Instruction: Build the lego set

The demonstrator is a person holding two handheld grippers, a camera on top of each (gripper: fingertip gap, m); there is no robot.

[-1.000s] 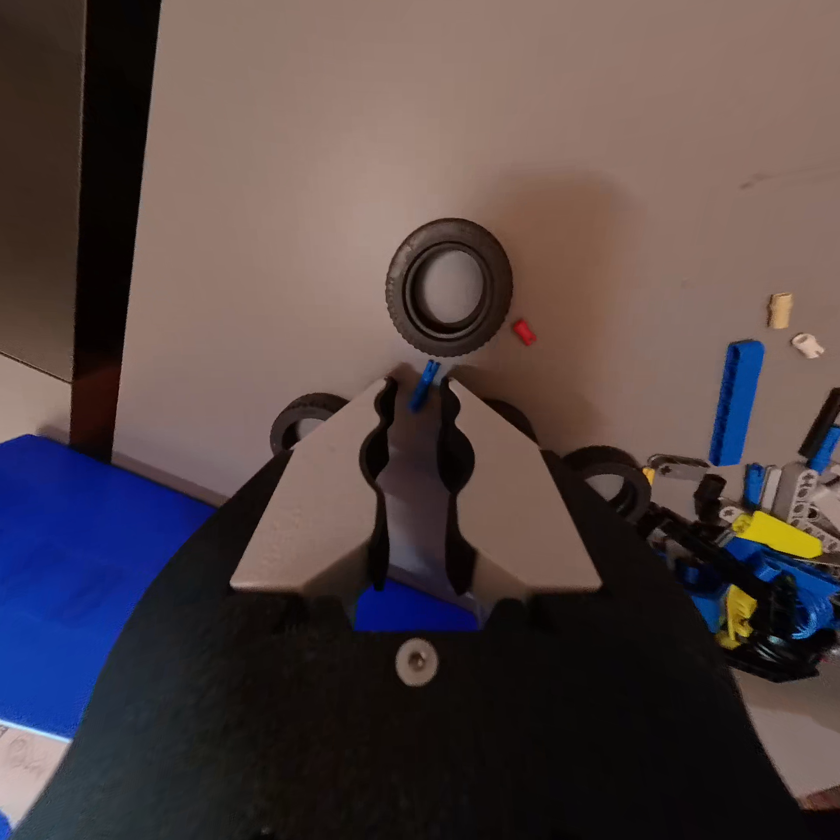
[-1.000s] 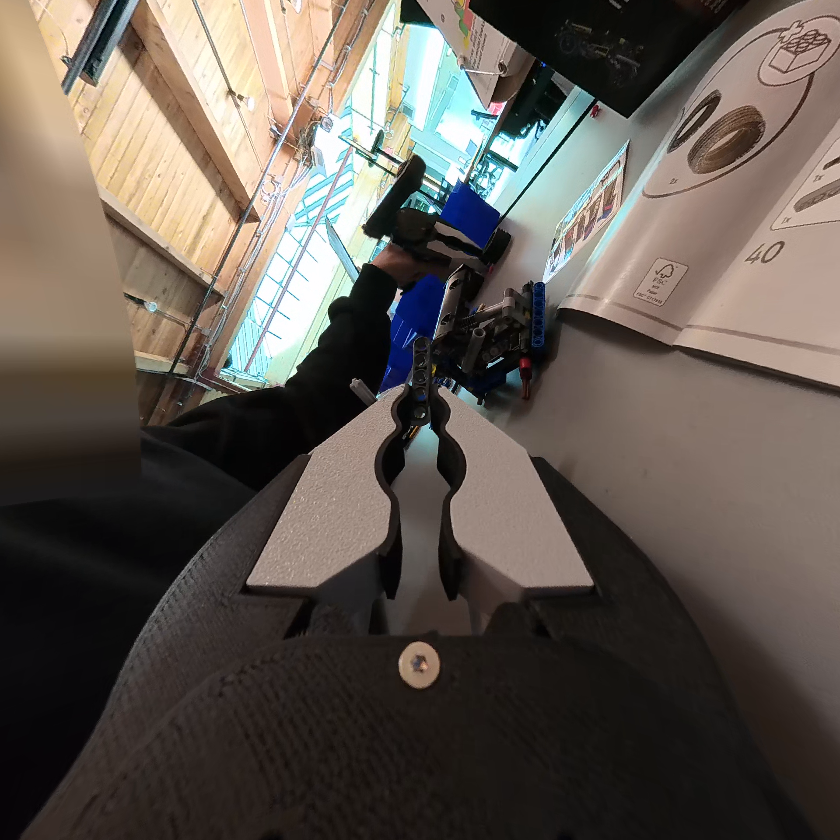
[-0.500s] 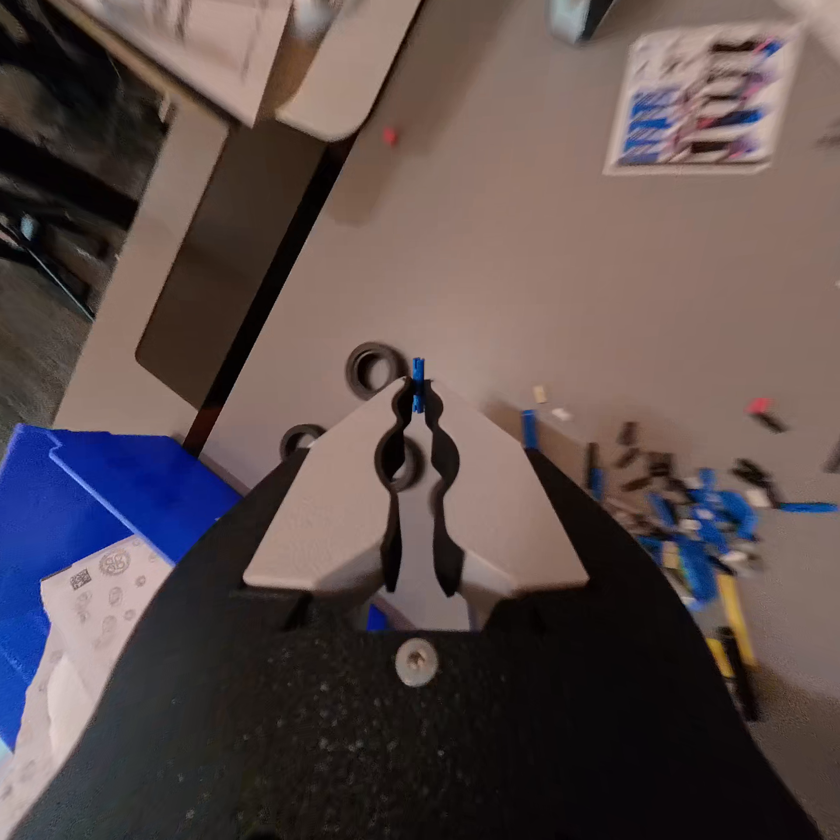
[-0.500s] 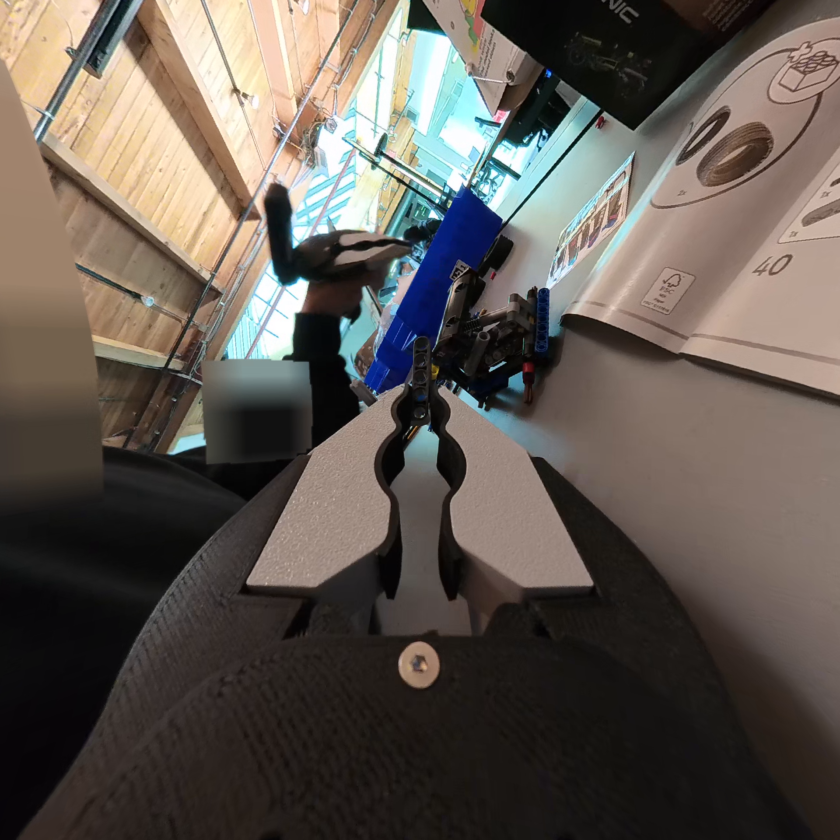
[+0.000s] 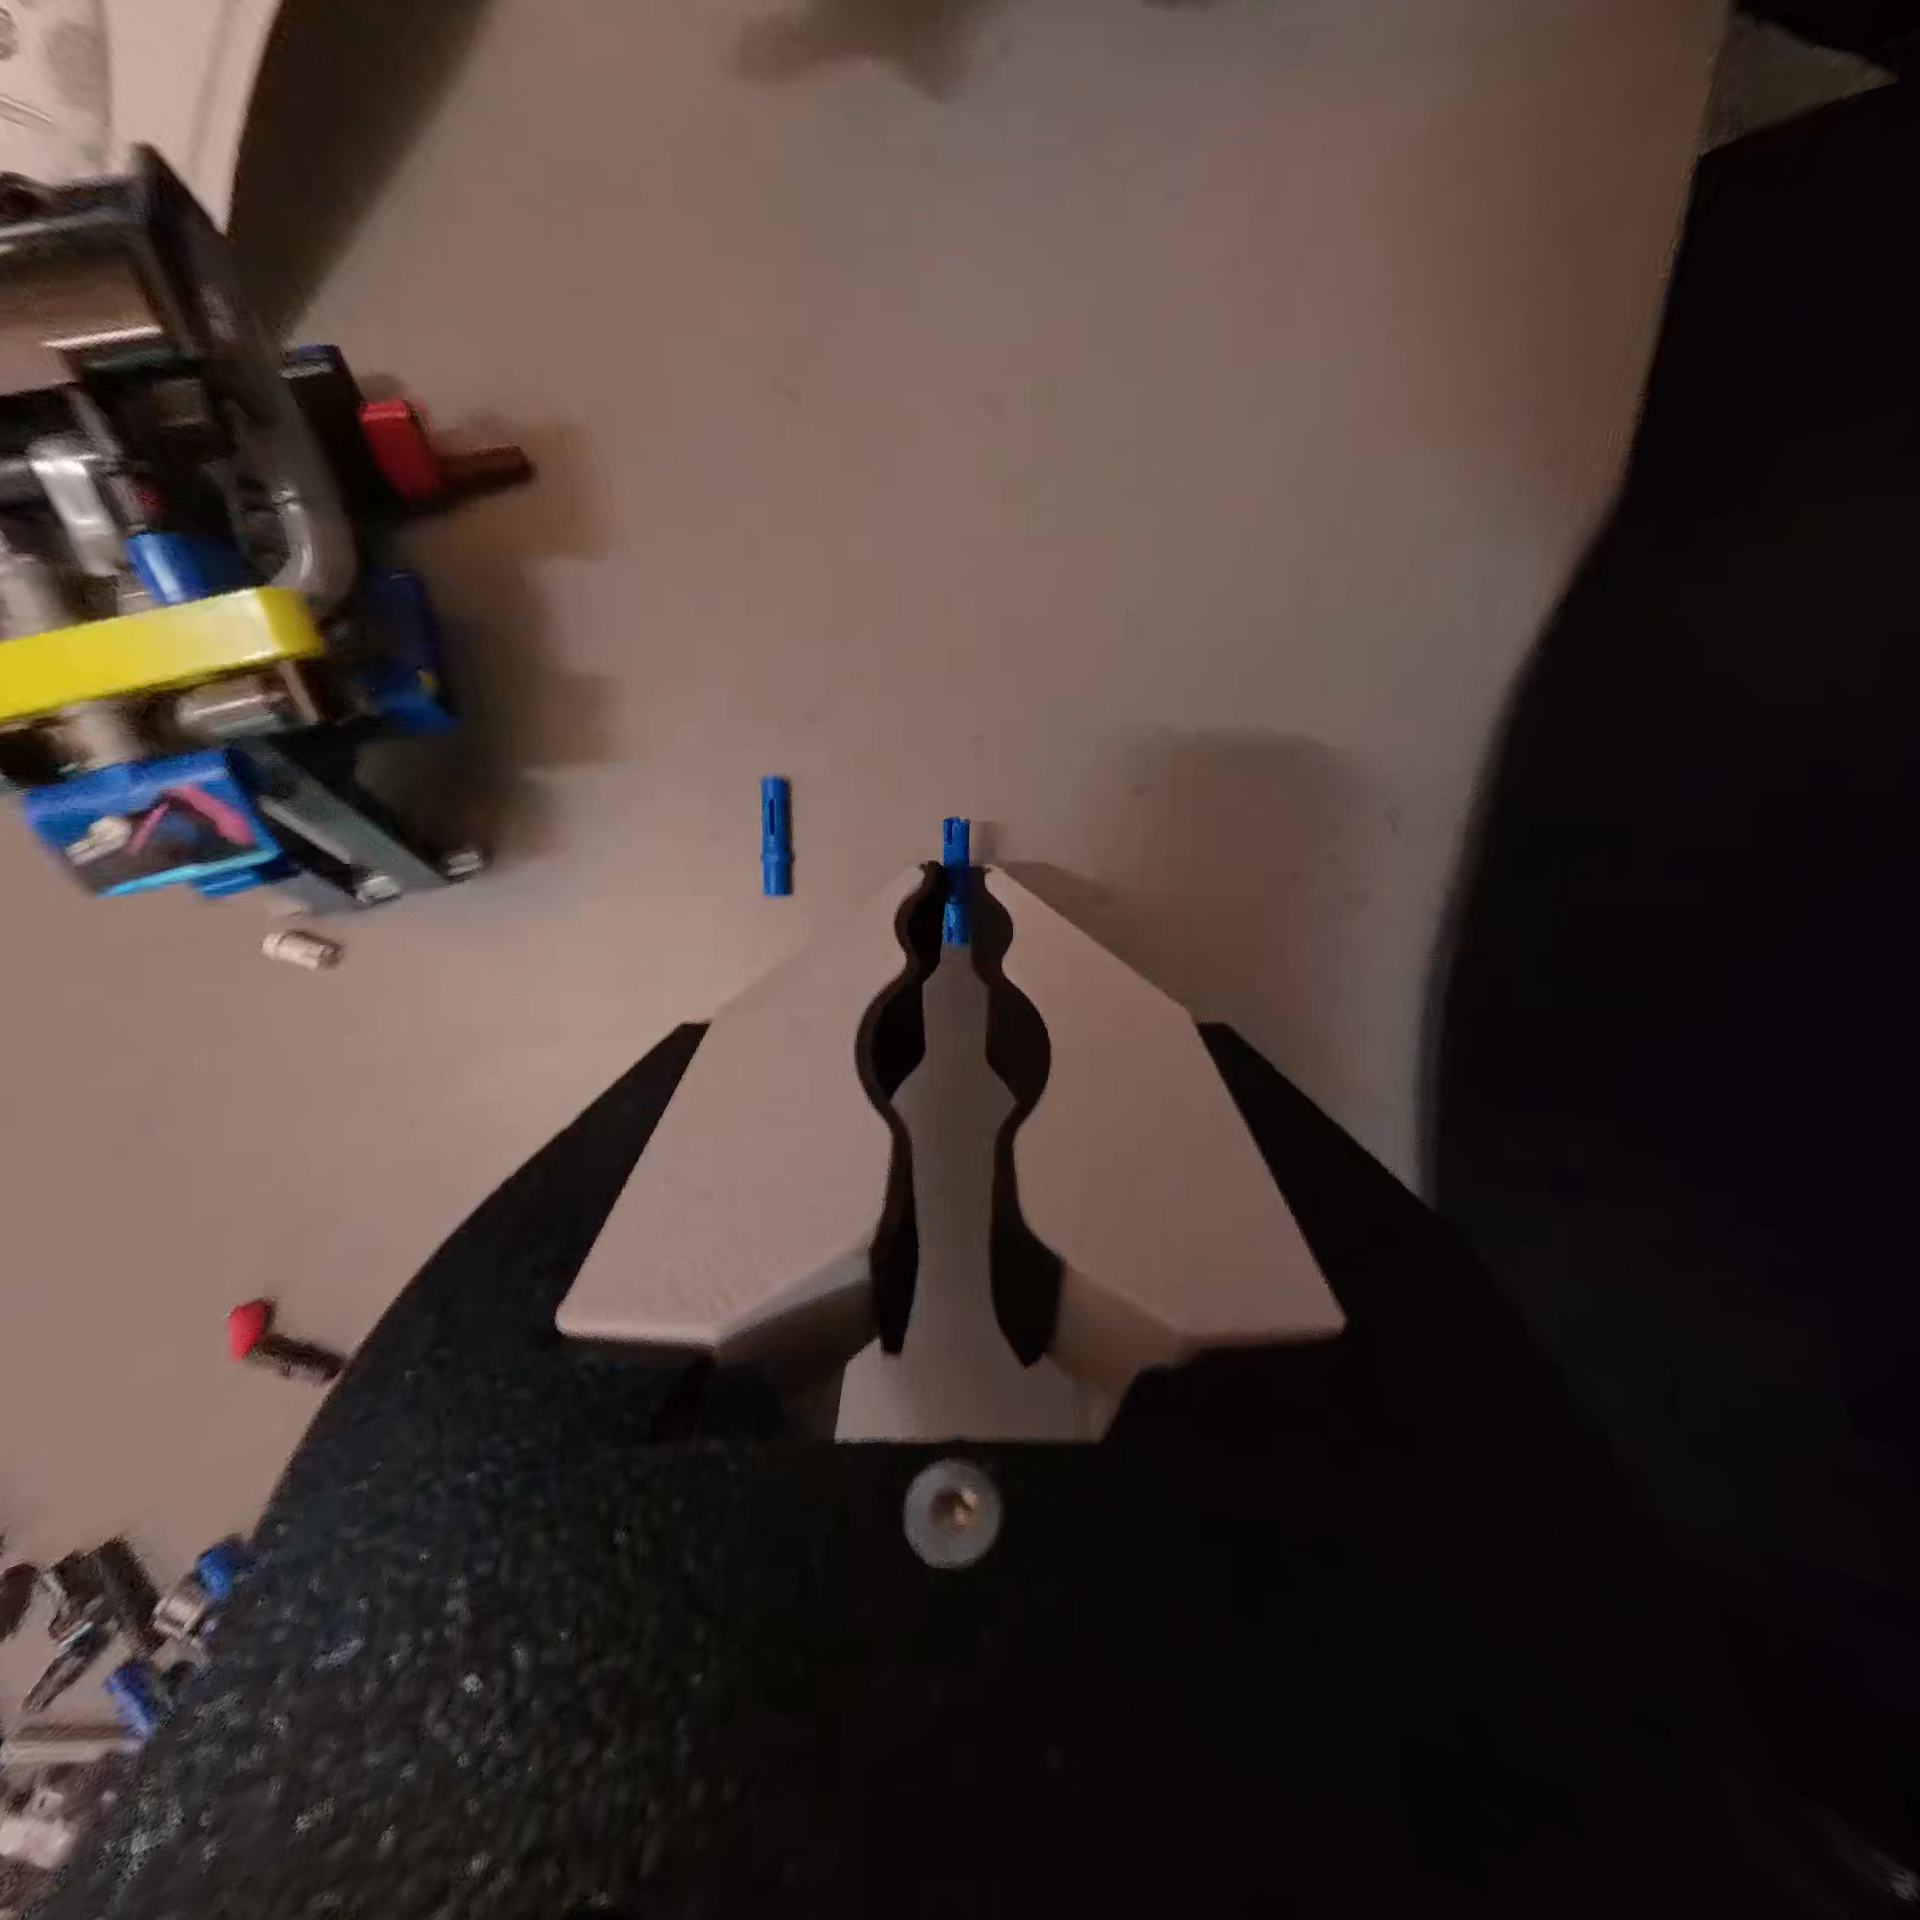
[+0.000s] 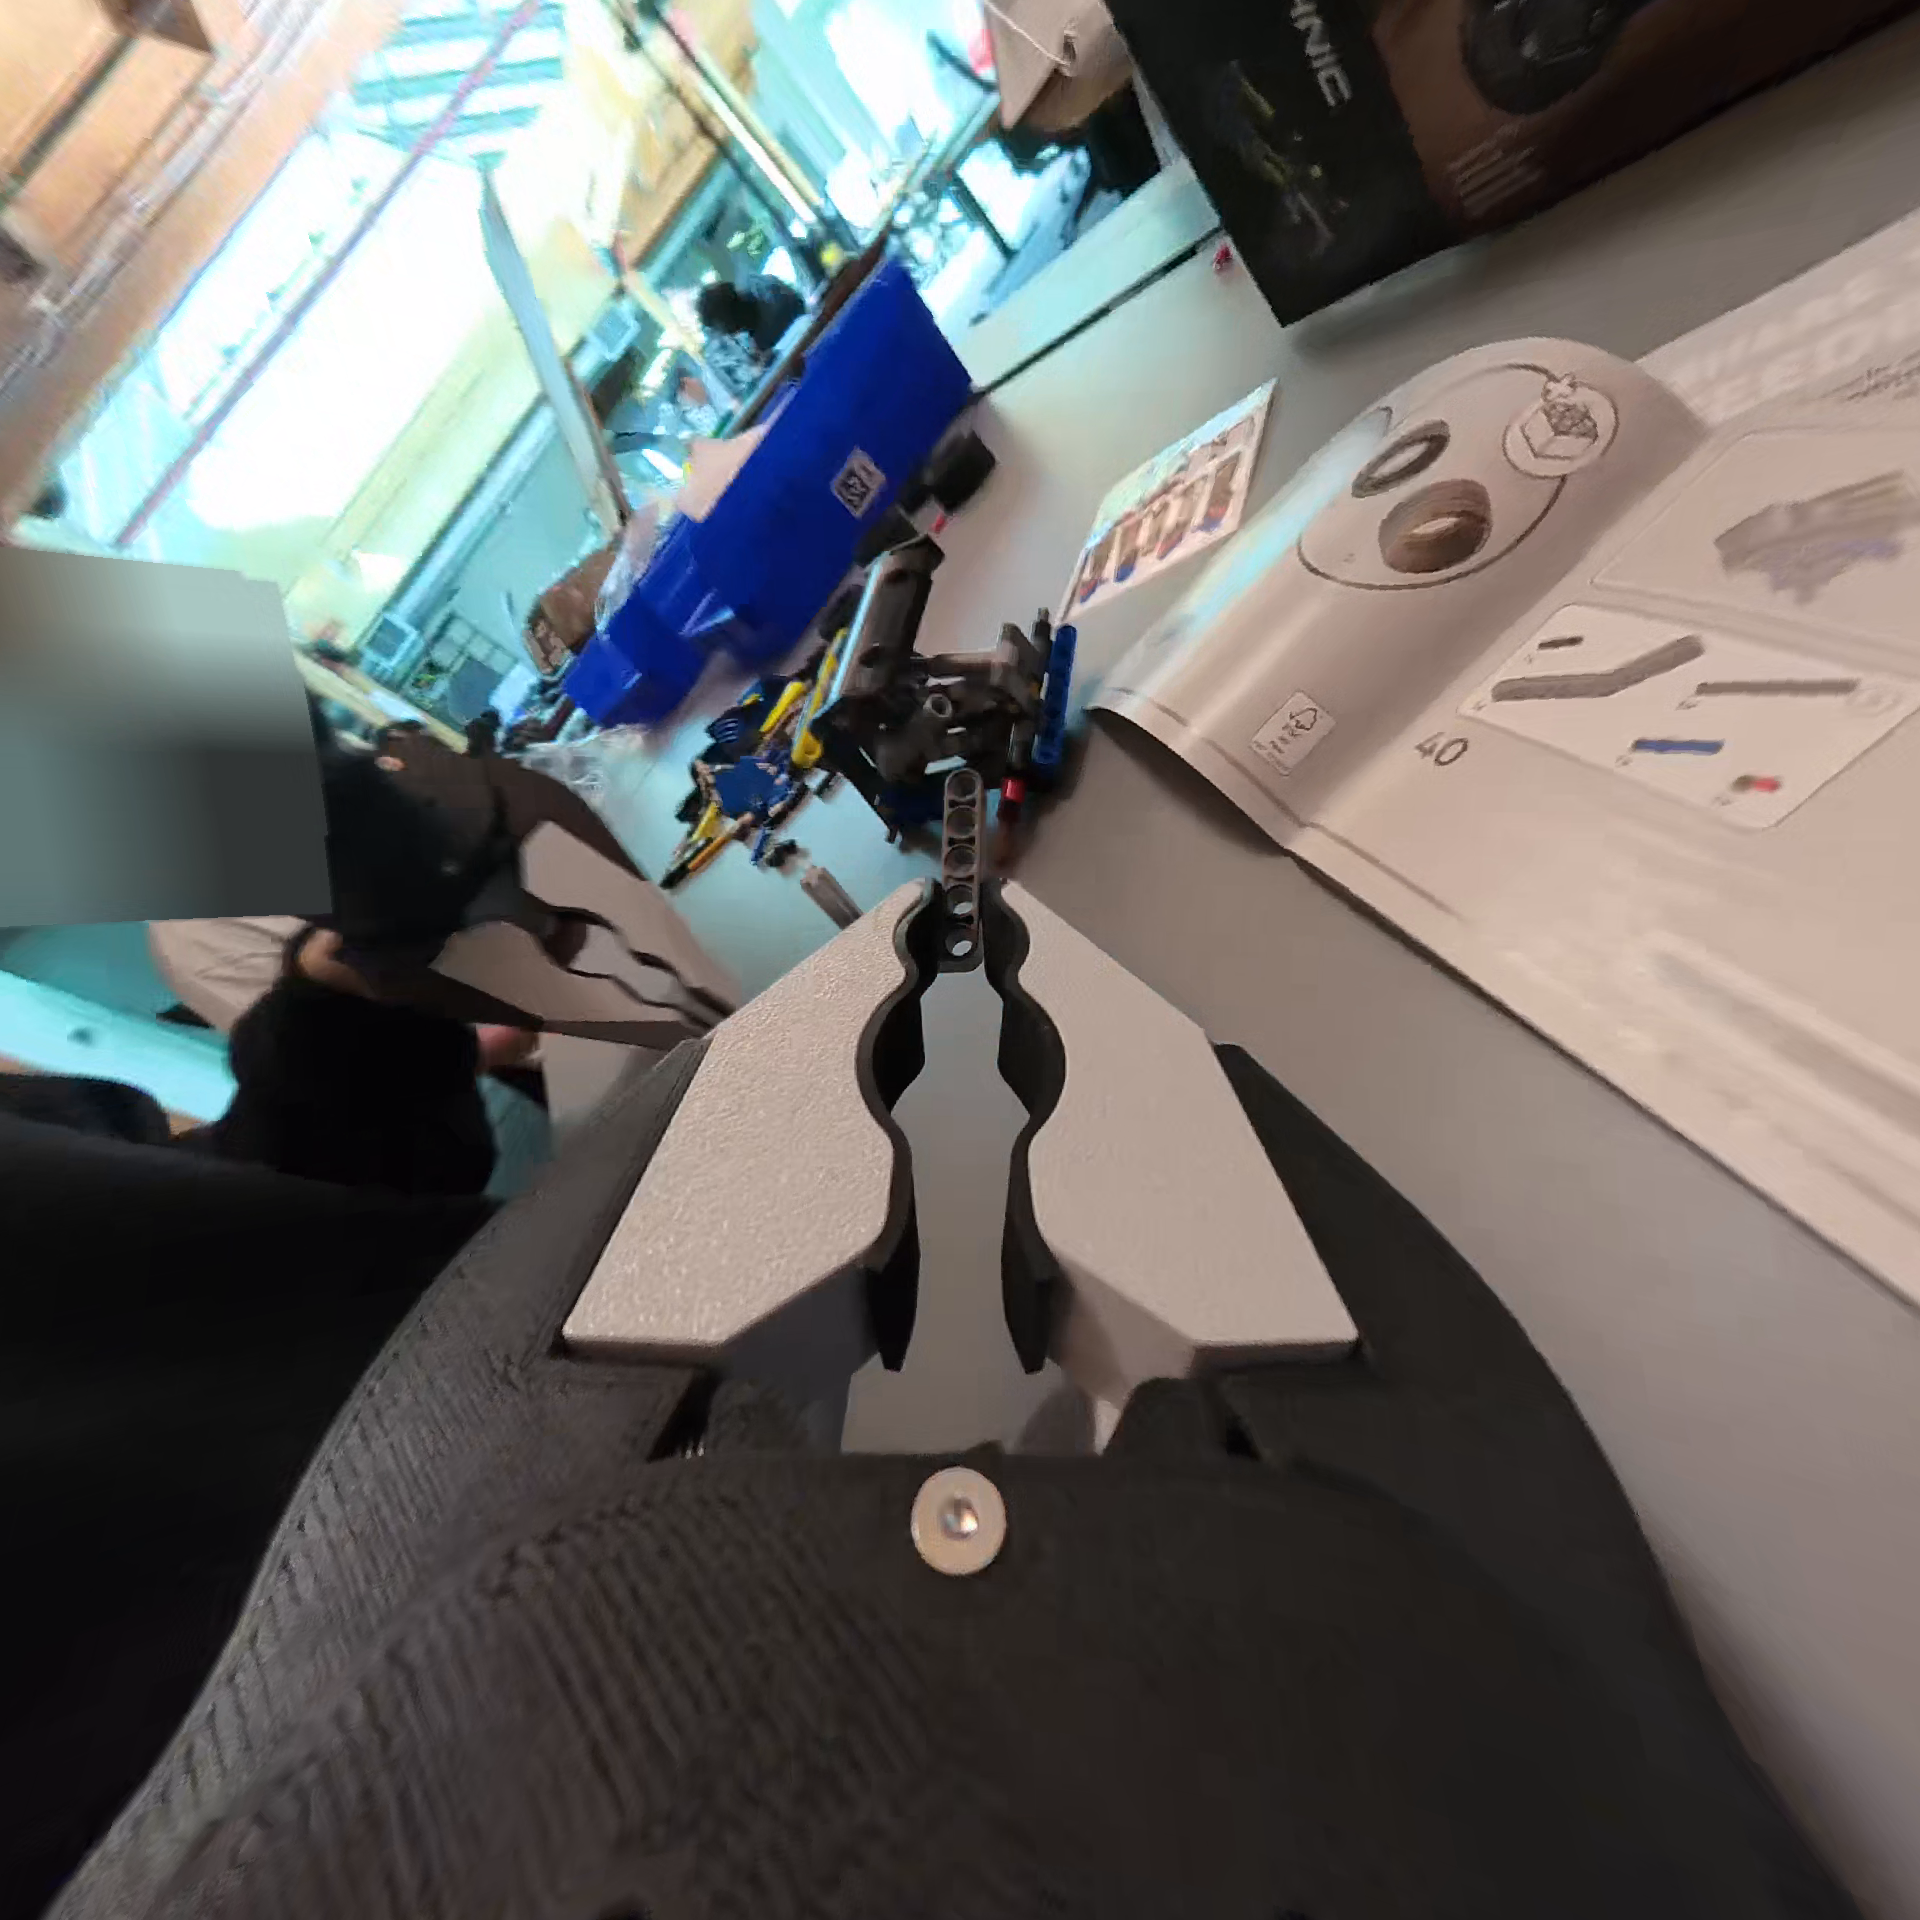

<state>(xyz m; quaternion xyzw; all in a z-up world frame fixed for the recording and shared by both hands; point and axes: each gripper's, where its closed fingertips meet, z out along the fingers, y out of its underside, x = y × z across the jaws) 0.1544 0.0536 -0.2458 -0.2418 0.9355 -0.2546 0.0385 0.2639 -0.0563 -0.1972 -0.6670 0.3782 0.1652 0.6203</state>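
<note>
While the left claw (image 5: 954,868) hangs over the grey desk (image 5: 1039,468), its two tips are squeezed tight on a small blue peg (image 5: 955,878). The peg sticks out past the tips. Another blue peg (image 5: 774,834) lies on the desk just to the left, apart from the claw. Farther left sits the half-built toy car (image 5: 197,644), with yellow, blue, grey and black parts. A tiny pale piece (image 5: 300,948) lies near its lower end. A red-tipped pin (image 5: 272,1340) lies lower down by the claw's black body.

From the right wrist camera, the right claw (image 6: 962,914) is pinched shut on a thin dark bar with holes (image 6: 961,868), which points away from the tips. Beyond it stands the toy car (image 6: 935,707) on the desk (image 6: 1351,1039). An open instruction book (image 6: 1558,779) lies to the right. A blue bin (image 6: 790,520) sits farther back.
</note>
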